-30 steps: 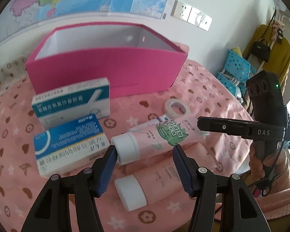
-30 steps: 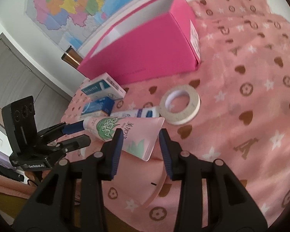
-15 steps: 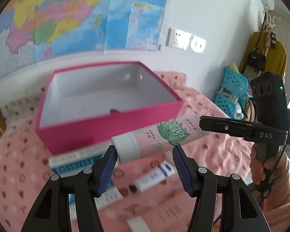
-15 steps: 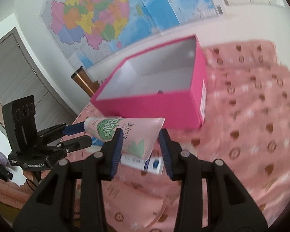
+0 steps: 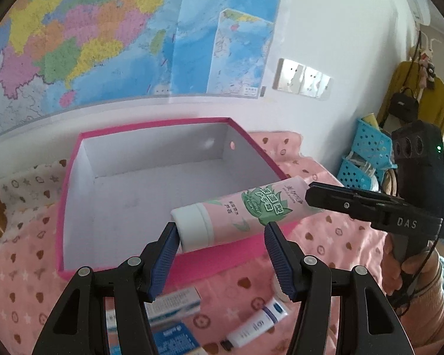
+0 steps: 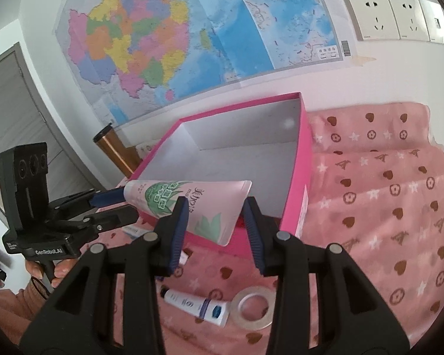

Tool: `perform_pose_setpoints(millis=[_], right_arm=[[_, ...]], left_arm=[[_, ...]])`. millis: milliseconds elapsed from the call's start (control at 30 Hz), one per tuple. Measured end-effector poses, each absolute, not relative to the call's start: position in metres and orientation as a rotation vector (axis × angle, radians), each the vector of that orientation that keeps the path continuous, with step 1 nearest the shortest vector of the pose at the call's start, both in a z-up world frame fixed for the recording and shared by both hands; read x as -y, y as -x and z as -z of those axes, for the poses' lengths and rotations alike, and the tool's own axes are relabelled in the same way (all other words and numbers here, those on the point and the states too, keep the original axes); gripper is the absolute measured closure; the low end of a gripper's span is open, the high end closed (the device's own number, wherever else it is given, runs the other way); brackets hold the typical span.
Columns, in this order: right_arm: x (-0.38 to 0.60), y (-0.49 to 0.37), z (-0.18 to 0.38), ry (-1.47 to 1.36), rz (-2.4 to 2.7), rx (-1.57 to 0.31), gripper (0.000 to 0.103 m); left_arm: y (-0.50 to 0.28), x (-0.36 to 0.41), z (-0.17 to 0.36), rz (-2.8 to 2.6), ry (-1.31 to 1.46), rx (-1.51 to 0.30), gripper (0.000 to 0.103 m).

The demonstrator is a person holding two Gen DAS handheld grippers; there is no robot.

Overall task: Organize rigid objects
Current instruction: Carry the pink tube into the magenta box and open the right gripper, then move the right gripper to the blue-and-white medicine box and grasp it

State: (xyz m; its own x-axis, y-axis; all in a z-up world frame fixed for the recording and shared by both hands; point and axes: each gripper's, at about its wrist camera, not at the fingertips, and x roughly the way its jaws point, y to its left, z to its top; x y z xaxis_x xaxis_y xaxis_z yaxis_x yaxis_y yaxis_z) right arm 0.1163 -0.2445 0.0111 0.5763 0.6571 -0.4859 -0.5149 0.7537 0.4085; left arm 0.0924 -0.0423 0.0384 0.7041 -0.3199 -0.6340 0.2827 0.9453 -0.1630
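The pink hand-cream tube (image 5: 245,210) hangs in the air over the near wall of the open pink box (image 5: 74,207), carried between both tools: the left hand-held gripper (image 5: 219,254) has its blue pads either side of the white cap (image 5: 194,226), one pad plainly against it and the other seemingly at the tube's shoulder, while the right hand-held gripper (image 6: 214,224) pinches the flat crimped tail (image 6: 222,207) between its pads. The box stands toward the far edge of the desk, which is covered by a pink patterned cloth (image 6: 384,207), and its white interior looks empty. Below, toward the near edge, lie a small white tube (image 6: 196,306), a tape roll (image 6: 253,307) and blue-and-white medicine cartons (image 5: 174,304) (blurred in the left view). The tube looks light and its plastic body soft, so it probably dents and slips if squeezed in the middle; the hard cap and the stiff crimped seam are the sounder places to hold, as now. The glossy skin may slide under a loose grip, so I would lower it well inside before letting go
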Motion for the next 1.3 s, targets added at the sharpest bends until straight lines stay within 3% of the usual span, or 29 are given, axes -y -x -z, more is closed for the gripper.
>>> perform_pose_setpoints(millis=[733,900,1300], right_arm=[[0.222,-0.152,0.004,-0.098,-0.544,-0.726,0.059],[0.224,-0.143,-0.001,-0.104,-0.521,-0.686,0.050],[0.214,-0.095,-0.006,-0.147,-0.721,-0.648,0.050]], left_arm=[[-0.152,0.034,0.005,0.339,0.121,-0.879,0.043],[-0.142,0.028,0.000,0.334,0.117,-0.845,0.043],[-0.070,-0.021,-0.022,0.269,0.127,-0.694,0.041]])
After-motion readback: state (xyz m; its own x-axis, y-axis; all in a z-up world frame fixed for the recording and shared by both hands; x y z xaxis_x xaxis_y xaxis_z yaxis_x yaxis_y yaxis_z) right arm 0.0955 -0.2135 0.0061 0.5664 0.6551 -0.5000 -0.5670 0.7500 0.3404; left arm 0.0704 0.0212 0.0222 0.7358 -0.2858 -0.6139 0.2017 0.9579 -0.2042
